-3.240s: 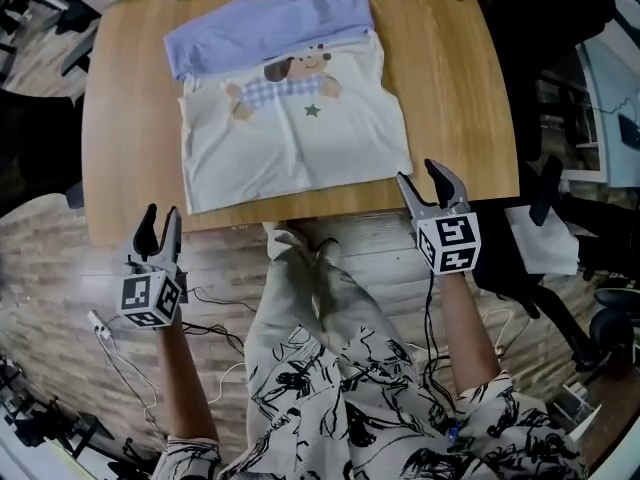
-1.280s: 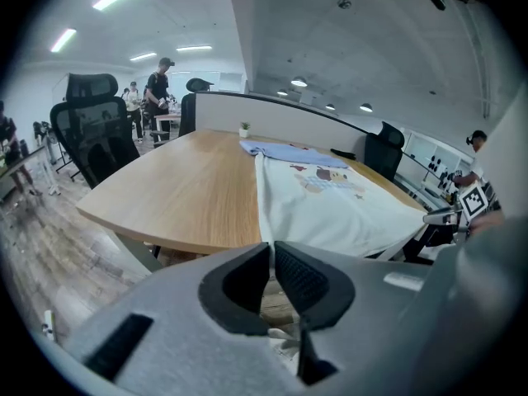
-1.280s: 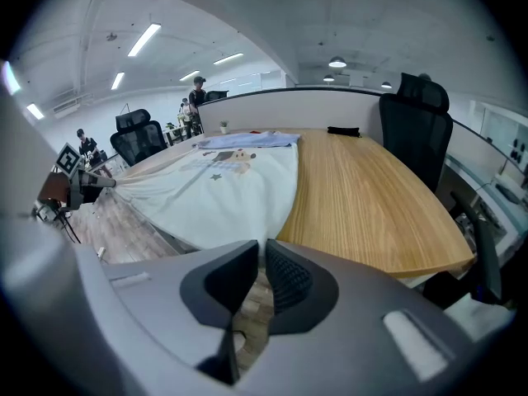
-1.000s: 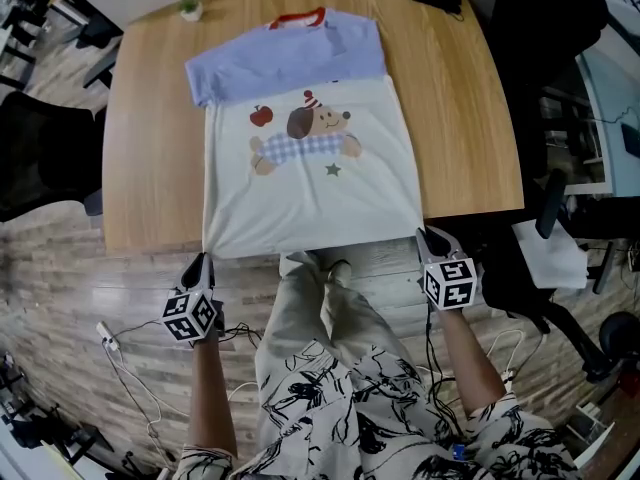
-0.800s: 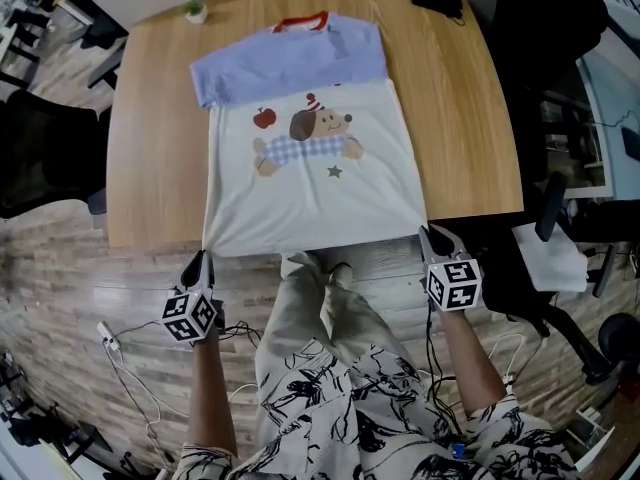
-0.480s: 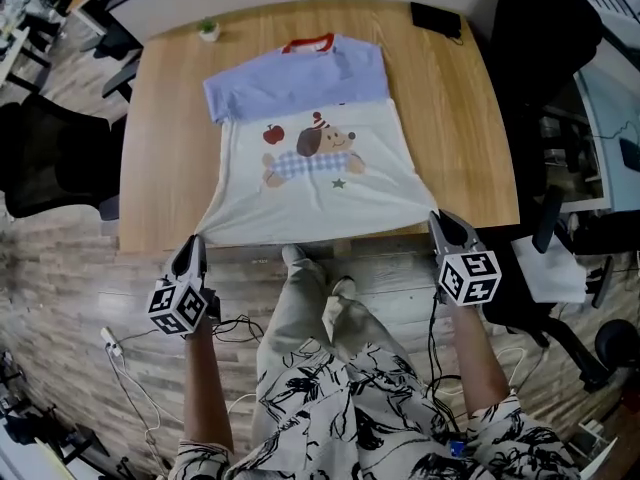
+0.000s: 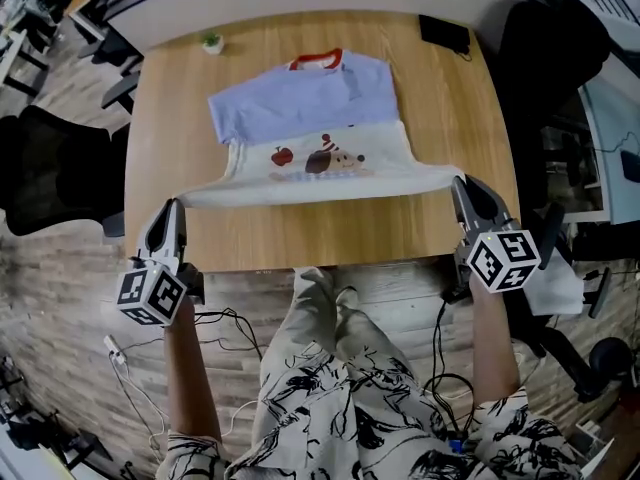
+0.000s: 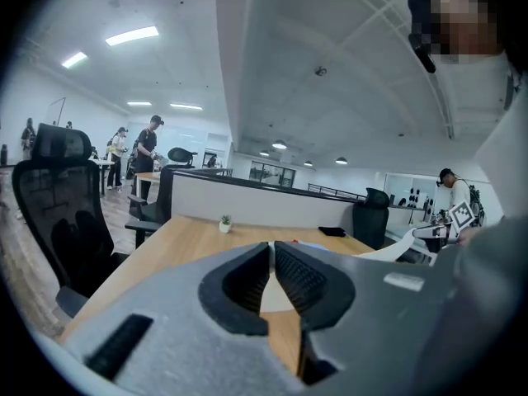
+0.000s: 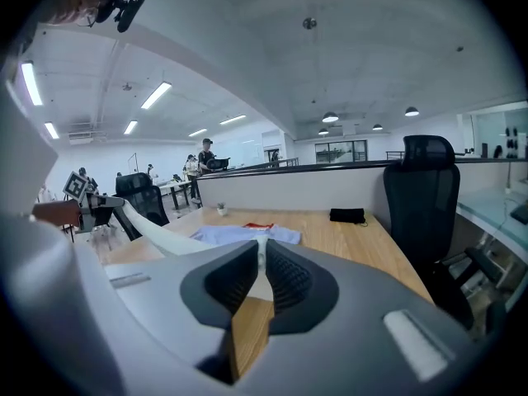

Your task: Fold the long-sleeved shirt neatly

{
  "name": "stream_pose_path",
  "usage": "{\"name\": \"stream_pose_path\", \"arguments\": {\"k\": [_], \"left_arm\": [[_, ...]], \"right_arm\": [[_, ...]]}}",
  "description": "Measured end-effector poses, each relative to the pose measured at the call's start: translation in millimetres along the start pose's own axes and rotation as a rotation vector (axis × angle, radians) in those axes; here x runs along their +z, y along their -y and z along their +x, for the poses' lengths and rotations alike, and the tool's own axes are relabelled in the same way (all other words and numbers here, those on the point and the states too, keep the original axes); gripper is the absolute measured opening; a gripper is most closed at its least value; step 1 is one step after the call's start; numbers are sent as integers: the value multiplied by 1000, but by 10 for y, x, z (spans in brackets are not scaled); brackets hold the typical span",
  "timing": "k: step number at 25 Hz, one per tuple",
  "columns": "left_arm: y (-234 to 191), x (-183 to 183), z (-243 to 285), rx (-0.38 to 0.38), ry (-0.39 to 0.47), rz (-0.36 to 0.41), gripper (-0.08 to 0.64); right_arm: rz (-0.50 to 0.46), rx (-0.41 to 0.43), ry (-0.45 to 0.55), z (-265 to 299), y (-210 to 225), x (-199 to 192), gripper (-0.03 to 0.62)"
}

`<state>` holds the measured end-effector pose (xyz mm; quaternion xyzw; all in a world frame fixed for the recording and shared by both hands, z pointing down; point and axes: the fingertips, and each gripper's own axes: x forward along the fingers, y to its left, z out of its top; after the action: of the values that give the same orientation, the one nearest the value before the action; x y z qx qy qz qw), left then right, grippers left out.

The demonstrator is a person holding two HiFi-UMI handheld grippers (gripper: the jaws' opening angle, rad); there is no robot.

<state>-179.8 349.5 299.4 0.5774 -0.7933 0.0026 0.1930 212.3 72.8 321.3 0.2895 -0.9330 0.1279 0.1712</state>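
Long-sleeved shirt (image 7: 318,153) sits centre of the surface (image 7: 300,236), collar toward 12 o'clock, hem toward 6. It's soft knit with a cream body. The blue sleeves are folded flat across the chest as one wide rectangular band, with red ribbed neck trim at the 12 o'clock edge. A cartoon print (dog, red apple) shows just below the blue band, foreshortened. Upper half lies flat on the wood. Lower half is raised off it, the hem pulled into a thin taut strip running 9 to 3 o'clock between the two tongs.

Left tongs (image 7: 172,208): clamped on the hem's 9 o'clock corner, near the surface's 8 o'clock corner. Left gripper view shows ribbed black pads nearly meeting, with pale cloth pinched in the gap.

Right tongs (image 7: 464,184): same, clamped on the hem's 3 o'clock corner, near the surface's 4 o'clock corner. Right gripper view shows cream fabric between the grooved pads, and the hem strip arcs away toward 9 o'clock to the other gripper.

Both bodies are grey moulded plastic. Left marker cube (image 7: 150,296) and right marker cube (image 7: 503,260) show black squares on white.

Surface is light wood grain, smooth, with rounded corners. Small potted plant (image 7: 211,41) at its 11 o'clock corner. Flat black rectangular item (image 7: 445,33) at the 1 o'clock corner, can't tell what it is. Black office chair (image 7: 45,173) at 9 o'clock of the surface, on plank flooring. Loose black cables (image 7: 215,318) on the floor at 7 o'clock.
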Motion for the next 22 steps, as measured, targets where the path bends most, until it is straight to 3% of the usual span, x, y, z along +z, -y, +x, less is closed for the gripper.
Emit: {"name": "stream_pose_path", "arguments": {"k": [12,22], "left_arm": [[-411,644,995,-25,0,2,28],[-650,770,1892,14,-33,13,26]], "right_arm": [[-16,-68,14,837,176,759,40],[-12,-75,-18,1665,479,988,40]]}}
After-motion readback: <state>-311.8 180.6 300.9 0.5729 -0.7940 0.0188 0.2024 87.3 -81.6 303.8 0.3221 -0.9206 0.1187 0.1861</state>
